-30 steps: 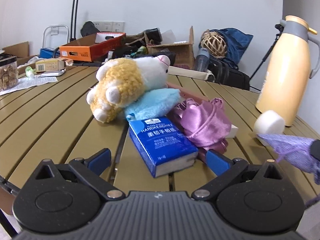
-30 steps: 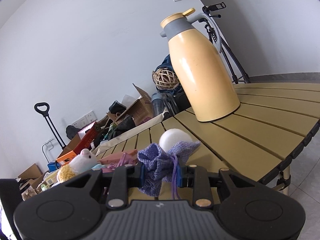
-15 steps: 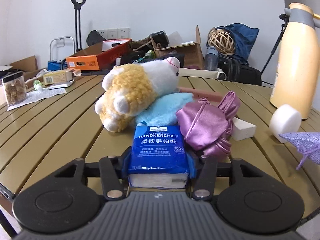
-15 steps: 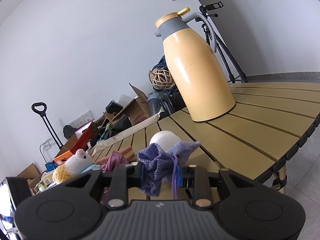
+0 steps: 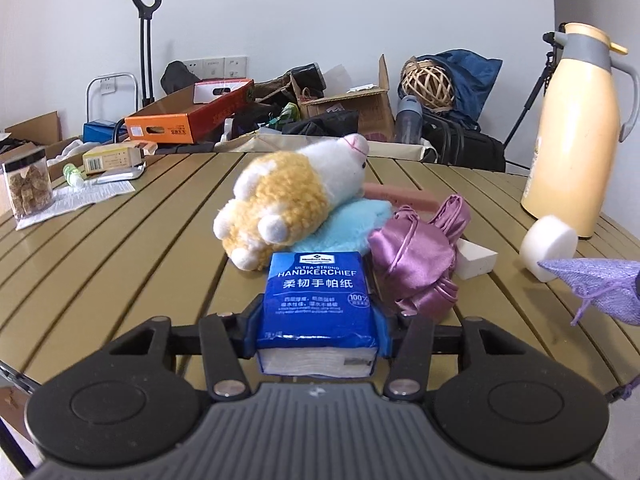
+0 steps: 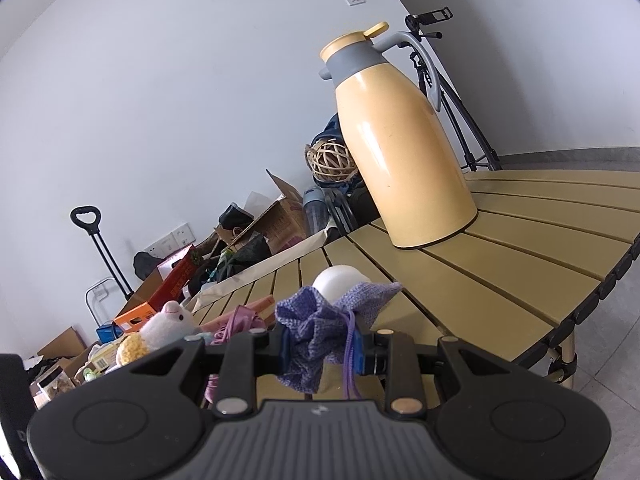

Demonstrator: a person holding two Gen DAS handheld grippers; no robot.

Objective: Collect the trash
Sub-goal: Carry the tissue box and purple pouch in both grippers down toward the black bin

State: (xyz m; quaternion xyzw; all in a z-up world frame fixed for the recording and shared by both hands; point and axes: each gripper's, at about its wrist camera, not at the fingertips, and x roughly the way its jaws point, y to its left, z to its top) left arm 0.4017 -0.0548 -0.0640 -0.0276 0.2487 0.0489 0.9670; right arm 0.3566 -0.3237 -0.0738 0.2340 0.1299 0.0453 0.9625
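A blue handkerchief tissue pack (image 5: 318,300) sits clamped between the blue pads of my left gripper (image 5: 318,330), lifted slightly off the slatted table (image 5: 120,248). My right gripper (image 6: 322,350) is shut on a purple knitted drawstring pouch (image 6: 316,326), held above the table; the same pouch (image 5: 600,284) pokes in at the right edge of the left wrist view. Just beyond the tissue pack lie a yellow-and-white plush toy (image 5: 296,196) on a light blue cushion (image 5: 344,228) and a pink satin pouch (image 5: 420,252).
A tall yellow thermos jug (image 5: 572,132) (image 6: 396,148) stands at the table's right side, with a white foam puck (image 5: 550,244) (image 6: 340,278) and a white block (image 5: 476,258) near it. A jar (image 5: 28,188), papers and small boxes sit far left. Clutter and boxes line the wall.
My left gripper went from wide open around the tissue pack to shut on it, then lifted it a little. The right gripper kept still with the purple pouch.
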